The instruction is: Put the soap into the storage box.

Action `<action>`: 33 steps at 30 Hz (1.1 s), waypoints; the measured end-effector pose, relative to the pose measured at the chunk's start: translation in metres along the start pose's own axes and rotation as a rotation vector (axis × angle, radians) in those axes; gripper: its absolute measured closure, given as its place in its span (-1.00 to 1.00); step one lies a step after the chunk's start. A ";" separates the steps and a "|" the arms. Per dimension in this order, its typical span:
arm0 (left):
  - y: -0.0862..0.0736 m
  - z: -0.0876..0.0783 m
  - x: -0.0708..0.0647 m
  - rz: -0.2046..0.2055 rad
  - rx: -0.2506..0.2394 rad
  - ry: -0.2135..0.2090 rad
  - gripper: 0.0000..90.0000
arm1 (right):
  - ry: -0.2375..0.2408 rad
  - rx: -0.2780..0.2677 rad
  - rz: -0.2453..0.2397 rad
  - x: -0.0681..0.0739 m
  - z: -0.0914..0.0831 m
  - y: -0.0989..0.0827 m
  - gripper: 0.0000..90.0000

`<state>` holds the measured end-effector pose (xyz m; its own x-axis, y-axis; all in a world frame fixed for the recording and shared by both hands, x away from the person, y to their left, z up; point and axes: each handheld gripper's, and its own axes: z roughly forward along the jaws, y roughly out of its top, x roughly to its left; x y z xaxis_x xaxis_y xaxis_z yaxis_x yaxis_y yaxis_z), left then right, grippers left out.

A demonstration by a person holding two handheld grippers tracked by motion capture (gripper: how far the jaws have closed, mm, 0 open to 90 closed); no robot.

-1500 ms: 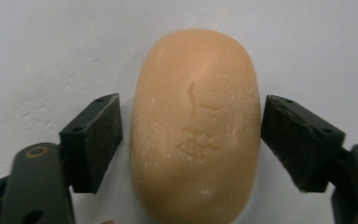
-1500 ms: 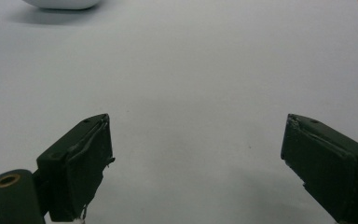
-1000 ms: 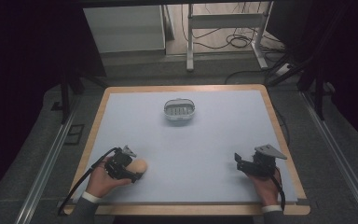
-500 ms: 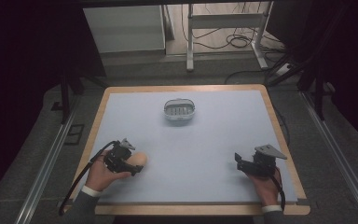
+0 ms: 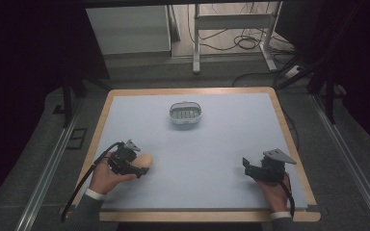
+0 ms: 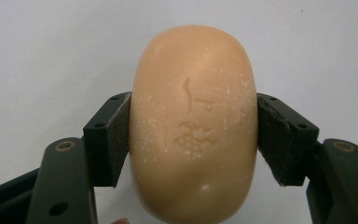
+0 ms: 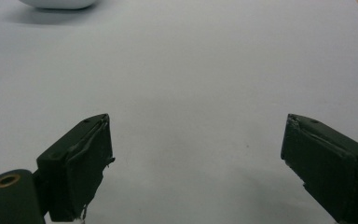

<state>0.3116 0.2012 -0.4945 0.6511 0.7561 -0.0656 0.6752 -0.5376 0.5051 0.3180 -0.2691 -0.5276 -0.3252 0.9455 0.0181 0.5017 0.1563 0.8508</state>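
pale counter [image 5: 221, 144] spreading wide, wooden rim. white slotted dish [image 5: 185, 113] sitting at far centre, well apart from both claws. left claw [image 5: 142, 169] clamping peach soap bar [image 6: 193, 126] at near-left. right claw [image 5: 245, 166] resting near-right, gaping wide, gripping nothing.

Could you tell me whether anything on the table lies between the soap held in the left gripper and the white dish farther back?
Nothing visible does. The left gripper is shut on the bar of soap, and the stretch of table between it and the white dish is bare. The right gripper, its jaws open, sits off to the other side.
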 end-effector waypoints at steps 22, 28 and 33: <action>0.015 -0.001 0.001 0.014 -0.010 -0.013 -0.28 | -0.002 0.002 -0.001 0.000 0.000 0.000 -0.80; 0.018 0.000 0.000 0.016 -0.009 -0.008 -0.28 | -0.001 0.003 -0.001 0.000 0.000 0.000 -0.80; 0.022 -0.001 0.000 0.022 -0.016 -0.007 -0.28 | -0.002 0.002 -0.002 0.000 0.000 0.000 -0.80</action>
<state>0.3260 0.1895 -0.4820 0.6686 0.7412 -0.0606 0.6550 -0.5484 0.5198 0.3179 -0.2687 -0.5276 -0.3241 0.9459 0.0156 0.5031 0.1583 0.8496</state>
